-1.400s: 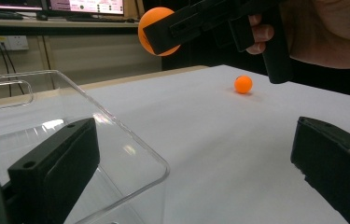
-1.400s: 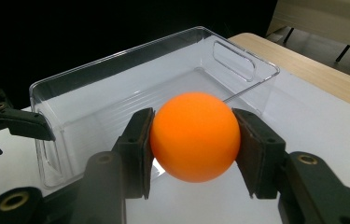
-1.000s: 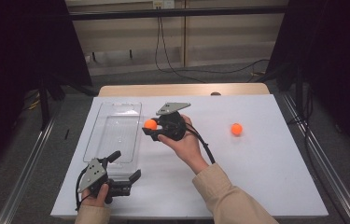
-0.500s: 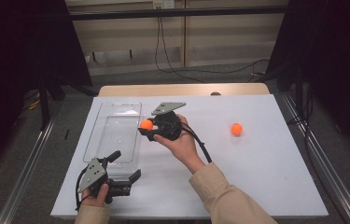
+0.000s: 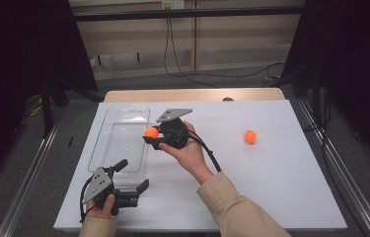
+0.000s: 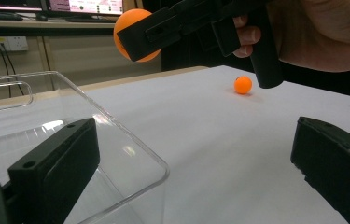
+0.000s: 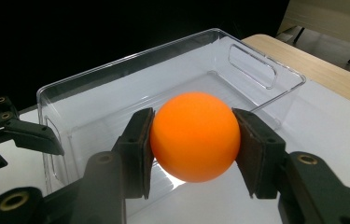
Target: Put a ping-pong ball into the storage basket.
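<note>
On the white counter [image 5: 281, 168], the right gripper [image 5: 149, 137], jaws clenched on 1 orange ball [image 5: 151, 132], has edged left over the clear bin's [image 5: 104, 148] rim, ready to drop, while the left gripper [image 5: 134, 175] rests with jaws released.

In the left gripper view, the right gripper [image 6: 163, 28] covers much of the orange ball [image 6: 128, 23] it holds, and the hand [image 6: 312, 32] around it is cut off by the top and right edges. In the right gripper view, the pads [image 7: 140, 149] hide both sides of that ball, and the ball hides part of the clear plastic tray [image 7: 116, 88] behind it. In the high view, the person's left hand [image 5: 101, 210] and sleeve run off the bottom edge, and whether the held ball is over the tray's rim or just beside it cannot be told.
</note>
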